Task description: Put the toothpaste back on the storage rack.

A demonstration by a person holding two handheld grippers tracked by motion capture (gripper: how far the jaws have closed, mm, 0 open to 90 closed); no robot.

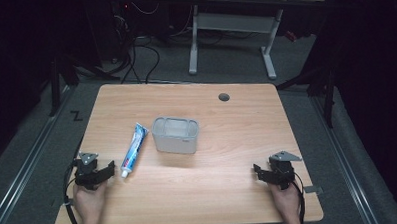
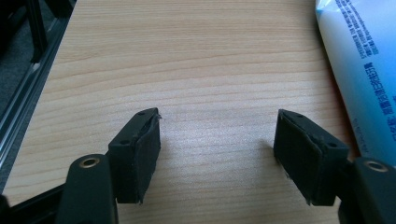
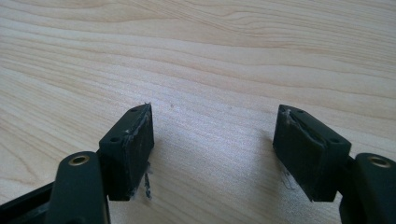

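A blue and white toothpaste tube [image 1: 134, 149] lies on the wooden table [image 1: 229, 191], cap toward me, just left of a grey plastic bin [image 1: 176, 135] that stands upright near the table's middle. My left gripper [image 1: 104, 173] rests at the front left, open, its tips just left of the tube's cap. In the left gripper view the tube [image 2: 364, 70] runs along the right edge, beside the open left gripper [image 2: 217, 140], whose jaws hold nothing. My right gripper [image 1: 258, 171] sits at the front right, open over bare wood, as the right gripper view [image 3: 215, 140] confirms.
A round cable hole [image 1: 224, 97] is near the table's far edge. Beyond the table stand a white desk frame [image 1: 231, 36] and cables on a grey carpet. A metal rail [image 2: 18, 112] runs past the table's left edge.
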